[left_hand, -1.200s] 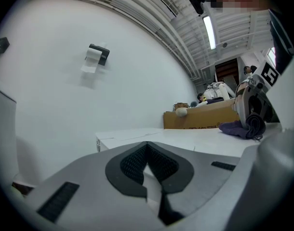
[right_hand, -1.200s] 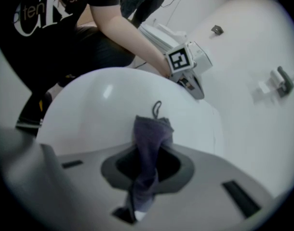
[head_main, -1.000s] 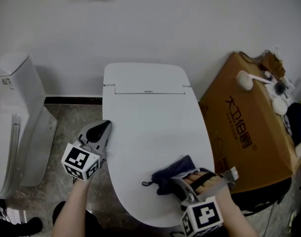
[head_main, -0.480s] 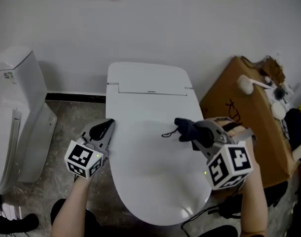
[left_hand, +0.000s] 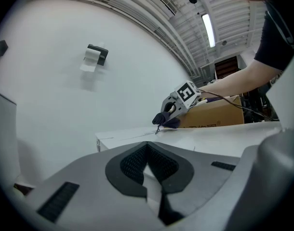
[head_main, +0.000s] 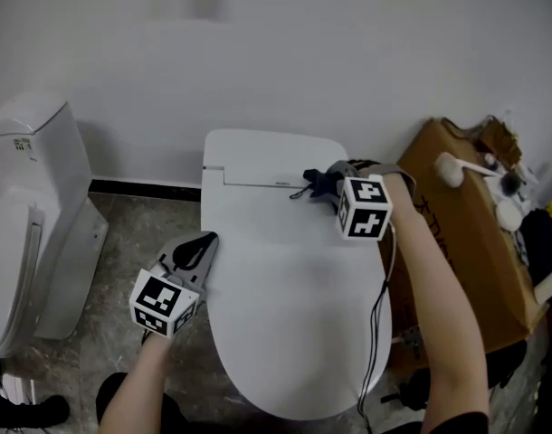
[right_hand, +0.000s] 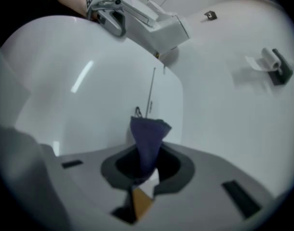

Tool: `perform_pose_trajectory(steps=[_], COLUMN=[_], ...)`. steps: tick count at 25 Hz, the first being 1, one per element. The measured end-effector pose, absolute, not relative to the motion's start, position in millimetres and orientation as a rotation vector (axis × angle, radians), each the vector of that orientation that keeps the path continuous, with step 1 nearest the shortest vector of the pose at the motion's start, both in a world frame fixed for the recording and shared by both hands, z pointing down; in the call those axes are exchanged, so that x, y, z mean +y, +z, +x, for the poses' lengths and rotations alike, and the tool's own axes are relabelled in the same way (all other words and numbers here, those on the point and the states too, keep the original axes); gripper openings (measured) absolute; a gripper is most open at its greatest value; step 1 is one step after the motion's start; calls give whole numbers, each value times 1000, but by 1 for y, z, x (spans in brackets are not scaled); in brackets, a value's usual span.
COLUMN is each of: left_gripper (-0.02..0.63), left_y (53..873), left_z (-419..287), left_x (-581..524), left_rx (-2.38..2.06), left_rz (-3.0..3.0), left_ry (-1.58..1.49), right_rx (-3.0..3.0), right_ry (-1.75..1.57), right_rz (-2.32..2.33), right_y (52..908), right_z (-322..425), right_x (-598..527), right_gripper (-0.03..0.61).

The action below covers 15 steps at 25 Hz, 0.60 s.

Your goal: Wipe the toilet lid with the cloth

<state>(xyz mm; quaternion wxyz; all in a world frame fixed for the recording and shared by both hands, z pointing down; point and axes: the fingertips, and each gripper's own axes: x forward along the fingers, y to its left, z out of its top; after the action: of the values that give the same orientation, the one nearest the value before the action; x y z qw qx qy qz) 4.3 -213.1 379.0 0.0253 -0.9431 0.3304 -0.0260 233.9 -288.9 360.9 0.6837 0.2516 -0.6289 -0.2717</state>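
Note:
The white toilet lid [head_main: 290, 269] lies closed in the middle of the head view. My right gripper [head_main: 335, 181] is shut on a dark blue cloth [head_main: 319, 183] and holds it against the lid's back edge, near the hinge. In the right gripper view the cloth [right_hand: 148, 141] sticks out from between the jaws over the lid [right_hand: 79, 85]. My left gripper [head_main: 204, 244] rests at the lid's left rim, jaws shut with nothing between them. From the left gripper view the right gripper [left_hand: 175, 110] and the cloth [left_hand: 167, 120] show far across the lid [left_hand: 209, 136].
A second white toilet [head_main: 27, 215] stands to the left. A cardboard box [head_main: 461, 233] leans at the right, with a brush [head_main: 471, 164] and small items on it. The white wall [head_main: 258, 52] is close behind; a paper holder [left_hand: 95, 57] hangs on it.
My right gripper has carried the cloth from the lid's front right up across the lid to its back edge. The left gripper has stayed at the left rim.

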Motion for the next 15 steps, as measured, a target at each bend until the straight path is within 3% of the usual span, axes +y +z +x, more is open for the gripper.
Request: perform_pose_trajectory(steps=[15], left_gripper=[15], left_y=[377], left_z=[2], left_x=[-222], left_rx=[1028], left_rz=[-2929], left_ry=[11], right_rx=[-1461], right_ry=[-476], right_rz=[499], right_y=[409], right_z=[241], right_x=[-295], right_gripper=[63])
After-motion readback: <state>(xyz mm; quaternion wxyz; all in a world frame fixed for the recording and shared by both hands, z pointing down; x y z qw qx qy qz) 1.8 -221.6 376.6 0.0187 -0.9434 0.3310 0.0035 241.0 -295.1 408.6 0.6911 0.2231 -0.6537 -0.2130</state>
